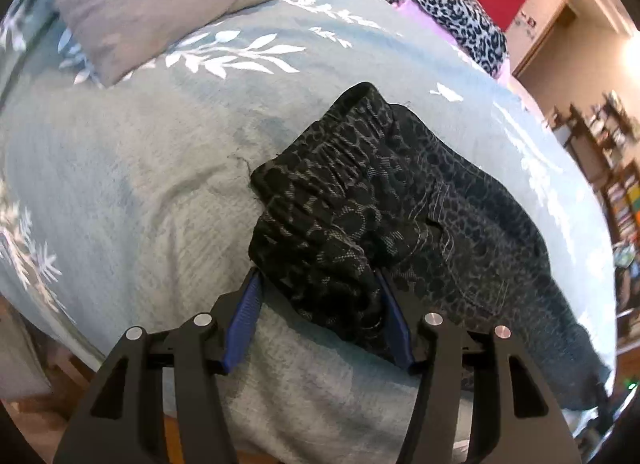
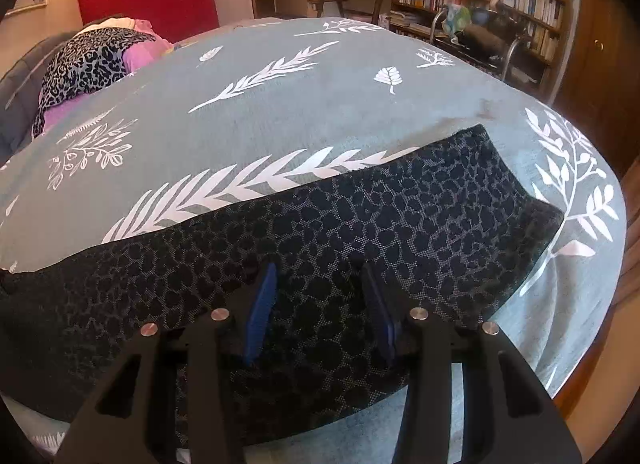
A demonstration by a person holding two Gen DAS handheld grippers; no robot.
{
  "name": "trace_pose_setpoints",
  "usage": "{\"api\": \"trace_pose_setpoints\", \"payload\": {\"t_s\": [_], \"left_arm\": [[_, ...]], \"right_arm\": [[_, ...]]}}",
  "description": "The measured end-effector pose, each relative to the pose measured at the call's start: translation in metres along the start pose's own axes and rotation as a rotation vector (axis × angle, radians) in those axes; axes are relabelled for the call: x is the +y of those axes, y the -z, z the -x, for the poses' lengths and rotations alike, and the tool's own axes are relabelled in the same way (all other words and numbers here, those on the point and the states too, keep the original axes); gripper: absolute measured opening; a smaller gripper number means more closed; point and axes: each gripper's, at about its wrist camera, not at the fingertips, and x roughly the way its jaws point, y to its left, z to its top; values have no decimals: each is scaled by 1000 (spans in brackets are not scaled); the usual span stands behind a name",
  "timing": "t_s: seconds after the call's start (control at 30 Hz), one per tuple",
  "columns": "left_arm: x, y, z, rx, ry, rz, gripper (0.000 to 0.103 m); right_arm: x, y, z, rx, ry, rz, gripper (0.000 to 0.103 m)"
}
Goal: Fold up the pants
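Dark pants (image 1: 400,200) lie unfolded at lower centre; left gripper (image 1: 318,284) straddles the waistband, unclamped; right gripper (image 2: 318,280) gapes empty over the leg.

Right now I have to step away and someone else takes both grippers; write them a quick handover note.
Left gripper: open, its fingers on either side of the bunched waistband of the pants, not clamped.
Right gripper: open, over the flat leg, gripping nothing.
The pants lie on the bedspread near the bed's edge.
Done: pants laid out lengthwise.
Left: grip both ends and fold.
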Motion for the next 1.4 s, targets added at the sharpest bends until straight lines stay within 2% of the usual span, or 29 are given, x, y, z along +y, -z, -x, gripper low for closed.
{"api": "trace_pose_setpoints", "payload": {"t_s": [0.1,0.2,0.3,0.43,0.57,0.73,0.9,1.2,1.3,1.4], "left_arm": [[0,-5,11,-17,11,13,57],[-2,-11,29,-84,-26,8,58],[-9,-16,44,-140,-40,-3,61],[-28,-20,50,-159,4,-32,63],[-57,-17,39,-137,51,-100,65],[-88,-13,22,-121,86,-171,66],[-105,-15,5,-93,124,-194,67],[-121,-13,-22,-44,149,-228,67],[-122,-12,-33,-19,154,-226,67],[-122,-13,-40,-7,151,-226,67]], "right_arm": [[13,-6,11,-17,-44,24,46],[38,-12,25,-46,-123,73,46],[76,-20,33,-45,-251,112,46],[131,-26,34,-7,-420,158,46],[188,-27,29,87,-603,182,46],[241,-18,31,164,-746,233,46],[279,-8,25,247,-822,304,37],[303,10,-11,444,-859,321,36],[309,11,-22,476,-861,318,36],[315,9,-34,524,-902,287,36]]}}
